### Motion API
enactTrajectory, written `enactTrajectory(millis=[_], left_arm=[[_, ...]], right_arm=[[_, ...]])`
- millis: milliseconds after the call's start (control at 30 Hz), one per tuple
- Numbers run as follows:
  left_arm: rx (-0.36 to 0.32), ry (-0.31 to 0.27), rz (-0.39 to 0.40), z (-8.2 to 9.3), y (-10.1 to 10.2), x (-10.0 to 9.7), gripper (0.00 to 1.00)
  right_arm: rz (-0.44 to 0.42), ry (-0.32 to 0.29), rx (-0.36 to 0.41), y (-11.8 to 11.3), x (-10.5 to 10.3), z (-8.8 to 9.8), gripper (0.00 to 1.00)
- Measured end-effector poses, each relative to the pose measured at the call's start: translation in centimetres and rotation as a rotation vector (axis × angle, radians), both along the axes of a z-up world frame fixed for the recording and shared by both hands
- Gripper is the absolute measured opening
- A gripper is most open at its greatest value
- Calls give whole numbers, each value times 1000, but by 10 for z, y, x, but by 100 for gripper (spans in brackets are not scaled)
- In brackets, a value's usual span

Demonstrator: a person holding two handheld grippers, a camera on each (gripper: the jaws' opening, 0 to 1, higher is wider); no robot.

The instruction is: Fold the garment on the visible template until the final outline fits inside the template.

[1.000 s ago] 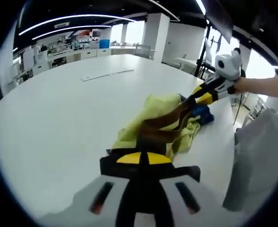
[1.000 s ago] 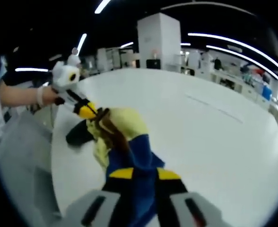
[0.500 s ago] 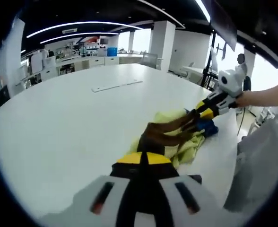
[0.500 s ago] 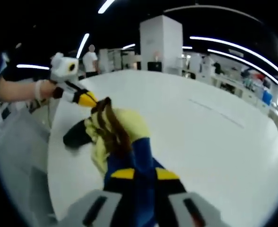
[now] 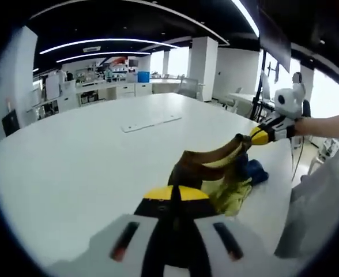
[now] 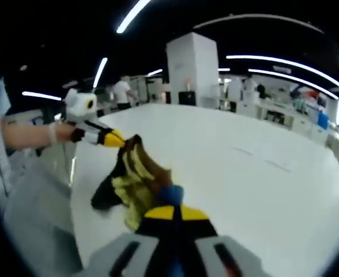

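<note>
Broad bare white table (image 5: 71,156) stretching toward 11 o'clock in the left gripper view, its edge close at 3 o'clock beside a grey sleeve. Left gripper (image 5: 175,195) clamped on the garment (image 5: 215,170), brown band stretched taut to the right gripper (image 5: 260,135) at 2 o'clock, also pinched on it. Yellow and blue folds hanging bunched between, just above the tabletop. Flat white strip (image 5: 151,122) lying far off at 12 o'clock. Open office beyond: white pillar (image 6: 194,69), ceiling light strips, distant desks.
</note>
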State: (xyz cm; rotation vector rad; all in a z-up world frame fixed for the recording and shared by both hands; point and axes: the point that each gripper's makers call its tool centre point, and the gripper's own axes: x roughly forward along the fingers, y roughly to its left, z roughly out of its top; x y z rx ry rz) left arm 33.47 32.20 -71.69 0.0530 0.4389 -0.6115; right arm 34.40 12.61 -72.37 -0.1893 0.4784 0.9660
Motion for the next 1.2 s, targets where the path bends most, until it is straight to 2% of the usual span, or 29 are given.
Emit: enactTrajectory(millis=[67, 300, 333, 367, 467, 667, 800, 867, 967, 1067, 1133, 1200], left_arm=[[-8, -20, 4, 10, 1, 5, 0], [-38, -128, 10, 62, 0, 12, 0], [-47, -144, 10, 70, -2, 10, 0], [-85, -161, 23, 81, -2, 12, 0], [-65, -206, 21, 99, -1, 11, 0], [-79, -287, 10, 136, -4, 13, 0], [-87, -325, 7, 155, -5, 19, 0], [-122, -326, 11, 164, -4, 26, 0], [-111, -347, 9, 173, -5, 33, 0], [-117, -342, 12, 173, -4, 45, 0], [-125, -327, 18, 168, -2, 56, 0], [-124, -302, 28, 159, -4, 66, 0]], right_arm=[[-7, -22, 25, -1, 3, 18, 0], [-13, -91, 102, -3, 6, 72, 0], [-11, -108, 108, -3, 5, 80, 0], [-8, -123, 111, -3, 5, 87, 0], [-4, -162, 145, -3, 0, 111, 0], [-15, -233, 203, -6, -1, 151, 0], [-21, -257, 230, -5, 3, 167, 0], [-26, -270, 227, -5, 8, 172, 0], [-31, -281, 236, -5, 22, 179, 0], [-42, -285, 239, -5, 37, 181, 0], [-52, -272, 251, -4, 51, 178, 0], [-65, -263, 232, -3, 63, 170, 0]])
